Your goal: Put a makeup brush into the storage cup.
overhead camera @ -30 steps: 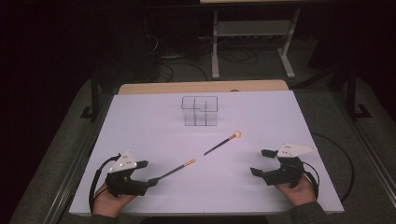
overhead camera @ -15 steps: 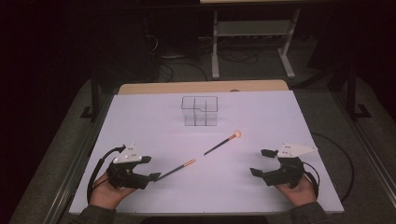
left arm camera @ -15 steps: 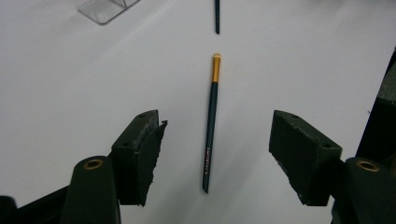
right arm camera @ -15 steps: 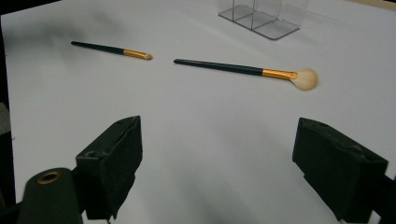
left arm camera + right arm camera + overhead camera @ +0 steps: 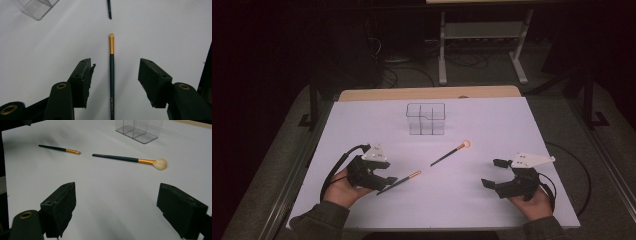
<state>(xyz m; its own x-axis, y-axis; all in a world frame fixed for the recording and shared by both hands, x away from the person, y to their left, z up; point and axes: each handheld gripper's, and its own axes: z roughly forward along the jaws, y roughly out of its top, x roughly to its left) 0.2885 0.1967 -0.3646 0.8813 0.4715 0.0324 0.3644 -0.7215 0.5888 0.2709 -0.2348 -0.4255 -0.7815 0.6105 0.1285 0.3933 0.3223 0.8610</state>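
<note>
A small dark-handled brush (image 5: 399, 182) with a gold ferrule lies on the white table (image 5: 492, 125). My left gripper (image 5: 384, 181) straddles its handle end. In the left gripper view the handle (image 5: 111, 75) runs between the jaws of my left gripper (image 5: 115, 67), which have just been closing; neither pad touches it. A longer brush (image 5: 448, 155) with a pale fluffy head lies at mid-table, and its handle tip (image 5: 109, 10) shows ahead. My right gripper (image 5: 493, 173) rests open at the front right, its jaws wide over bare table (image 5: 117, 195), facing the long brush (image 5: 117, 157) and the small brush (image 5: 60, 149).
A clear plastic organiser (image 5: 426, 120) with several compartments stands at the back middle of the table, also in the left gripper view (image 5: 37, 7) and the right gripper view (image 5: 138, 128). A wooden strip (image 5: 427, 93) edges the far side. Cables trail from both grippers.
My left gripper has moved forward and right over the small brush's handle, and its jaws have narrowed around it. The right gripper and both brushes have stayed put.
</note>
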